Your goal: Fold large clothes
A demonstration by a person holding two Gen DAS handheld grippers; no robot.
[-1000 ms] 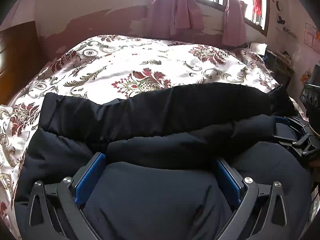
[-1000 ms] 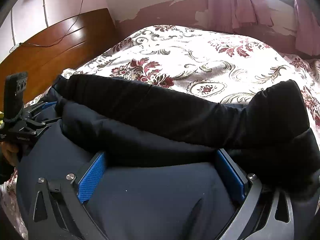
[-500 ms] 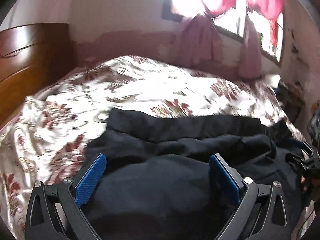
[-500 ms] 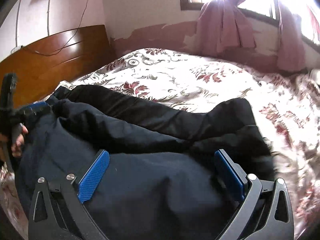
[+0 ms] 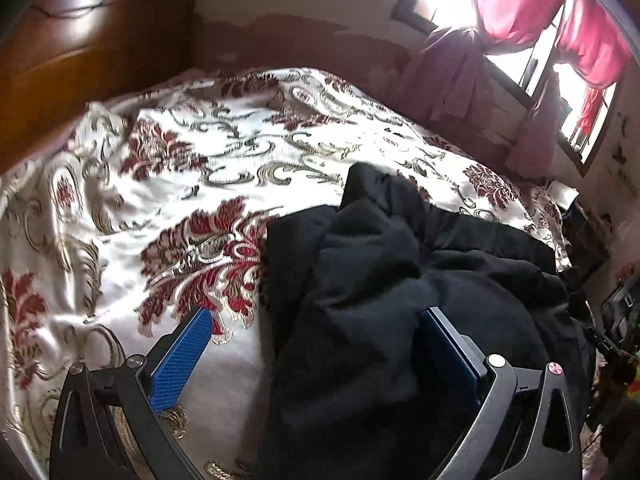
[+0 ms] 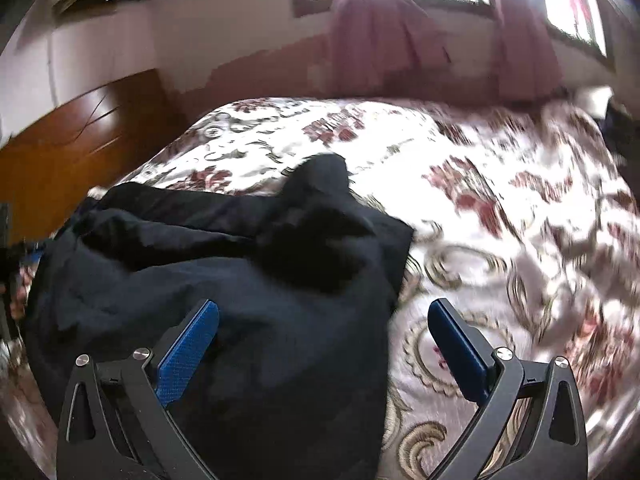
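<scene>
A large dark navy padded jacket (image 5: 400,300) lies bunched on the flowered bedspread (image 5: 180,168). One black sleeve end sticks up at its far side. My left gripper (image 5: 316,320) is open and hovers over the jacket's left edge, so its left pad (image 5: 180,356) is over the bedspread and its right pad sits against the fabric. In the right wrist view the jacket (image 6: 240,280) fills the lower left. My right gripper (image 6: 320,320) is open over the jacket's right edge, its right pad (image 6: 456,348) above the bedspread (image 6: 500,220).
A wooden headboard (image 5: 80,40) stands along the left of the bed, also seen as the headboard (image 6: 80,140) in the right wrist view. Pink curtains (image 5: 520,20) hang at a bright window behind the bed. Clutter (image 5: 616,320) sits off the bed's right side.
Both grippers have pulled up and back off the jacket. The left view has swung left and the right view right. The jacket, earlier spread wide with a sleeve across it, now lies narrower and bunched.
</scene>
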